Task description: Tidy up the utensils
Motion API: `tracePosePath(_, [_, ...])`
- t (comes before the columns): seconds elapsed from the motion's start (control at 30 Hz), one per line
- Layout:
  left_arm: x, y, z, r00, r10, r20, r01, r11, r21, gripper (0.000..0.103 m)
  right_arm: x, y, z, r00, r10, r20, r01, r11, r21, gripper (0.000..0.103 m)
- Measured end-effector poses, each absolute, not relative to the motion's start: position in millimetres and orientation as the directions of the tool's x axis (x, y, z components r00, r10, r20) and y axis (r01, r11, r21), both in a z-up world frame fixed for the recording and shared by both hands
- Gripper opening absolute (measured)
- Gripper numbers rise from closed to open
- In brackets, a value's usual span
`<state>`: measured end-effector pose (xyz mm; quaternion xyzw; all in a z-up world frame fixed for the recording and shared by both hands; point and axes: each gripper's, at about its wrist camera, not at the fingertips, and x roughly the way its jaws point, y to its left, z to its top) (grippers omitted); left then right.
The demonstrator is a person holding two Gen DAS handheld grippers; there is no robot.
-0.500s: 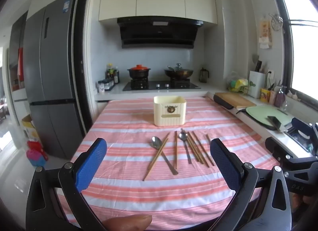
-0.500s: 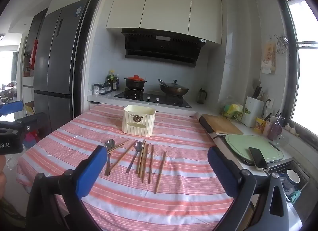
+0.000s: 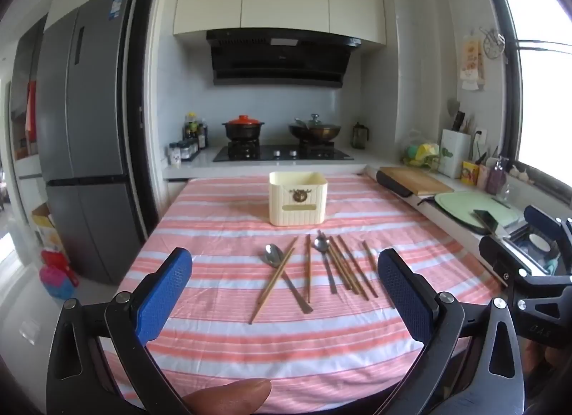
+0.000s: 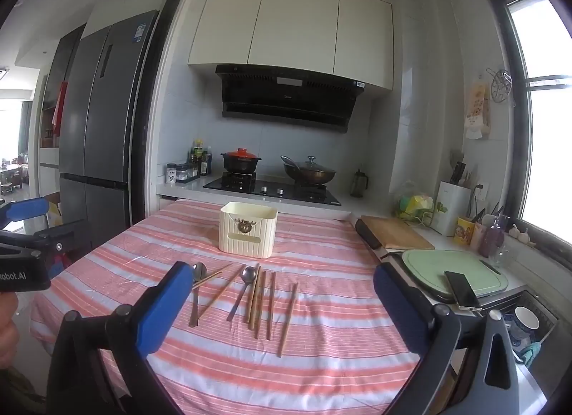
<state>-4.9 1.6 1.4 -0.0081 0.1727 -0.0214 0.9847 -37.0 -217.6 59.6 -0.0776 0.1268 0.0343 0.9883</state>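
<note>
Wooden chopsticks (image 3: 348,268) overlap, count unclear; right gripper (image 4: 282,304) agape.

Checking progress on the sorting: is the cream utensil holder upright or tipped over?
Upright. The cream holder stands on its base on the striped tablecloth, open rim facing up.

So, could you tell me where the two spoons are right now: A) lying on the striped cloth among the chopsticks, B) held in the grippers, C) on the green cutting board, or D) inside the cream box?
A: both spoons lie flat on the striped cloth among the chopsticks, in front of the cream box.
</note>
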Motion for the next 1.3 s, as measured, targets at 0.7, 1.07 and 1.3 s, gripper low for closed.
tracePosePath(0.7, [1, 2, 1, 0.935, -0.067, -0.348, 0.052, 0.997, -0.052, 0.103, -39, -220, 62, 0.968, 0.049, -0.246, -0.082, 0.989, -0.125, 0.103])
tracePosePath(1.07, [1, -10, -1, 0.939, -0.073, -0.336, 0.075, 0.997, -0.006, 0.103, -36, -223, 63, 0.97, 0.045, -0.241, -0.075, 0.99, -0.117, 0.103])
tracePosePath(1.3, [2, -11, 0, 0.942, -0.073, -0.328, 0.074, 0.997, -0.008, 0.103, -35, -226, 62, 0.971, 0.042, -0.237, -0.069, 0.992, -0.107, 0.103])
